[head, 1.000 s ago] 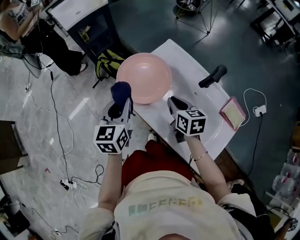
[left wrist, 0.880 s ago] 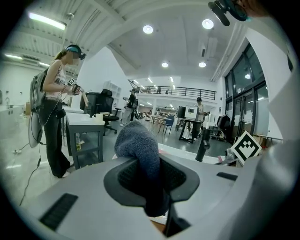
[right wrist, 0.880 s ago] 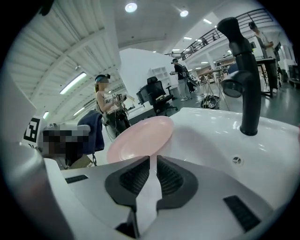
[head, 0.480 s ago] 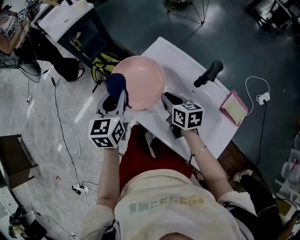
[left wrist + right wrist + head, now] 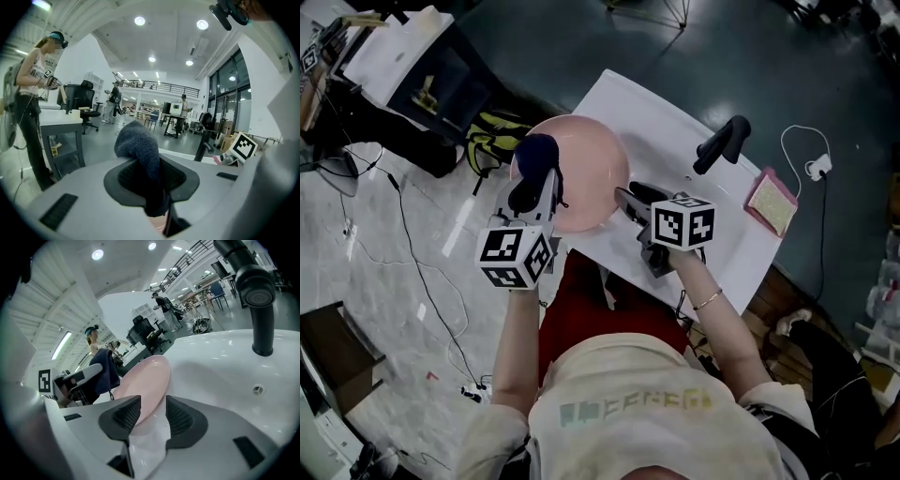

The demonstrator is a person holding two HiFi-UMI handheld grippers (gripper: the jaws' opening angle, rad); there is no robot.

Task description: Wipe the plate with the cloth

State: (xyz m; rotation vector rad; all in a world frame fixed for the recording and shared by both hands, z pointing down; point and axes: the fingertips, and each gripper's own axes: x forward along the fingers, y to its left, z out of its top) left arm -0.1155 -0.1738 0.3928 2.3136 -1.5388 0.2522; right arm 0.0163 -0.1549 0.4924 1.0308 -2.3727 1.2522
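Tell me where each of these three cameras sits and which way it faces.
Head view: on the person's head, looking steeply down at the pink plate and white sink; both arms, the left gripper and right gripper show.
Left gripper view: on the left gripper, looking along its jaws, shut on the dark cloth, across the room.
Right gripper view: on the right gripper, facing the faucet; its opening jaws have the plate's rim between them.
Shared: head and right gripper views both show plate, cloth, faucet.
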